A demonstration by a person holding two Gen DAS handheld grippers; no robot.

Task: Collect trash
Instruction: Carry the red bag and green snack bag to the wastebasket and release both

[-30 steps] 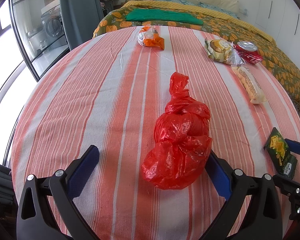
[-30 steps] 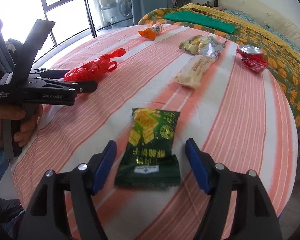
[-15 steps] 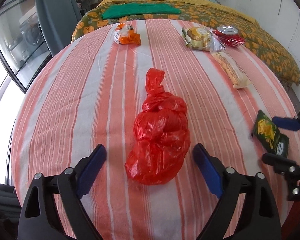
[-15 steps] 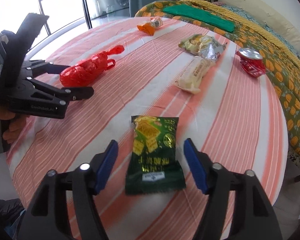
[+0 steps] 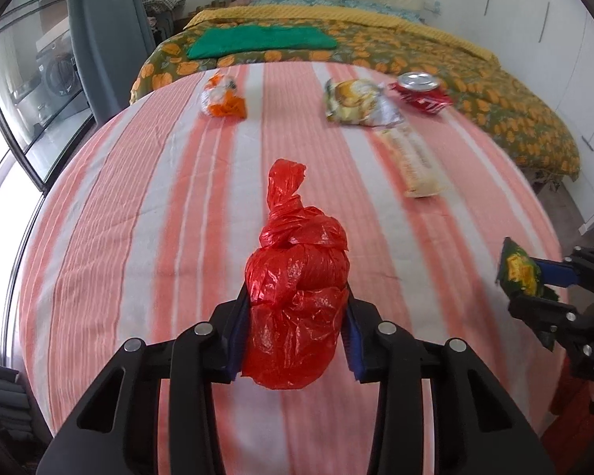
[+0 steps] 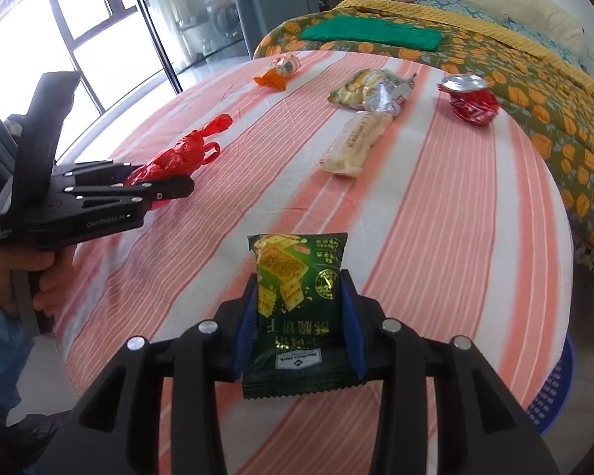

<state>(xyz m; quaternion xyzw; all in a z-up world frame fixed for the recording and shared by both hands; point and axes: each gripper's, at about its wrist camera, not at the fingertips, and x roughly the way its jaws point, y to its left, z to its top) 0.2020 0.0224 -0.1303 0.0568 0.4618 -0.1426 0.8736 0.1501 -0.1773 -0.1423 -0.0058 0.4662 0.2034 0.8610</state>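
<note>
A knotted red plastic bag (image 5: pixel 297 301) sits between the blue pads of my left gripper (image 5: pixel 295 336); the jaws are closing and press on its sides, and it is lifted off the striped cloth. The same red bag (image 6: pixel 178 154) shows in the right wrist view inside the left gripper (image 6: pixel 170 192). My right gripper (image 6: pixel 299 328) is closing on a green cracker packet (image 6: pixel 297 301), pads against both edges, held upright above the table. That packet (image 5: pixel 520 273) and right gripper (image 5: pixel 550 281) show at the right edge of the left wrist view.
On the round table's striped cloth (image 6: pixel 435 217) lie an orange wrapper (image 6: pixel 279 71), a yellow snack bag (image 6: pixel 372 89), a pale long packet (image 6: pixel 356 142) and a crushed red can (image 6: pixel 471 99). A bed (image 5: pixel 376 39) stands behind. A blue basket (image 6: pixel 554 388) sits low right.
Both grippers closed from wide open onto their items. The red bag and the green packet rose off the cloth, the packet now standing upright.
</note>
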